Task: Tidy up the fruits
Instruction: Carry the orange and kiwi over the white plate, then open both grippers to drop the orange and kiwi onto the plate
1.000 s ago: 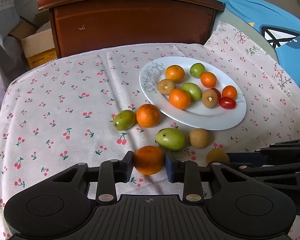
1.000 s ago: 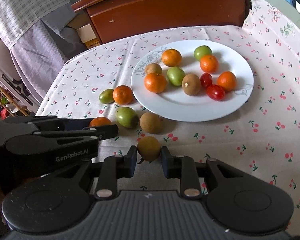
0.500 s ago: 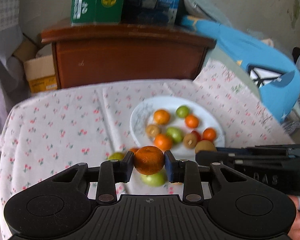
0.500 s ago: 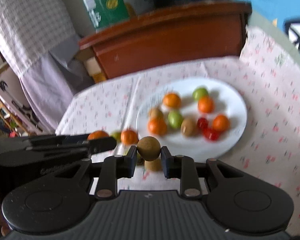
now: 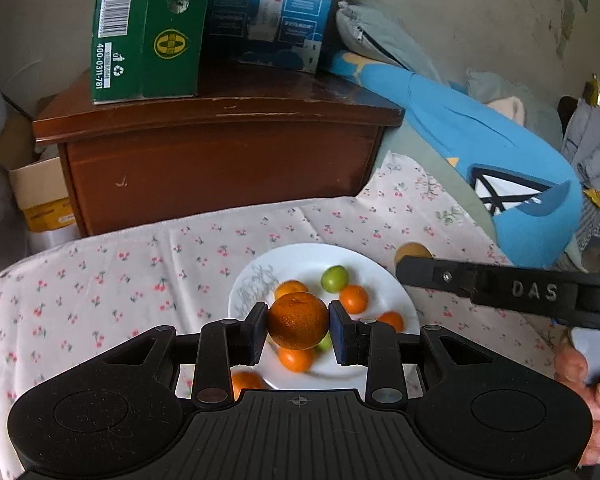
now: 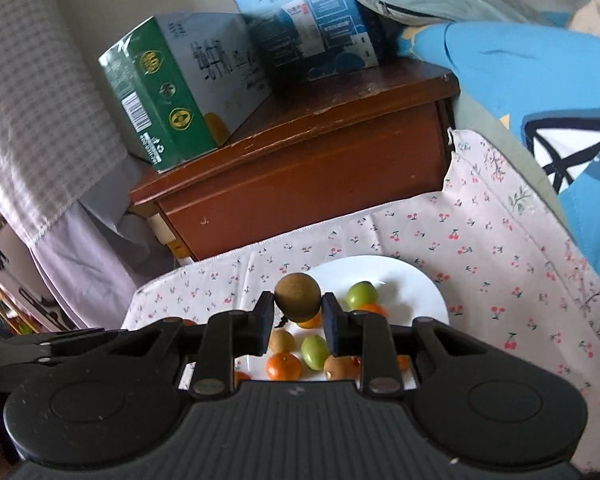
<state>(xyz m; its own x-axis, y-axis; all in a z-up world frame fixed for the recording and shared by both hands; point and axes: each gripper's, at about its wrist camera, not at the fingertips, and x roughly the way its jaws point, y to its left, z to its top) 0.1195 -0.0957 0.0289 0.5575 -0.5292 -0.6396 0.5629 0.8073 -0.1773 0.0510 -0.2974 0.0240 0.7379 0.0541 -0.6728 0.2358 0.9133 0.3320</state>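
Observation:
My left gripper is shut on an orange mandarin and holds it in the air above the white plate. My right gripper is shut on a brown kiwi, also raised above the plate. The plate holds several fruits: mandarins, green fruits, kiwis and red tomatoes. The right gripper also shows in the left wrist view, with its kiwi behind its tip. One mandarin lies on the cloth left of the plate.
A cherry-print cloth covers the table. A brown wooden cabinet stands behind it, bearing a green box and a blue box. A blue cushion lies at the right. A cardboard box sits at the left.
Both grippers have risen well above the table with their fruits and moved over the plate. The views have tilted up and now show the cabinet top and boxes.

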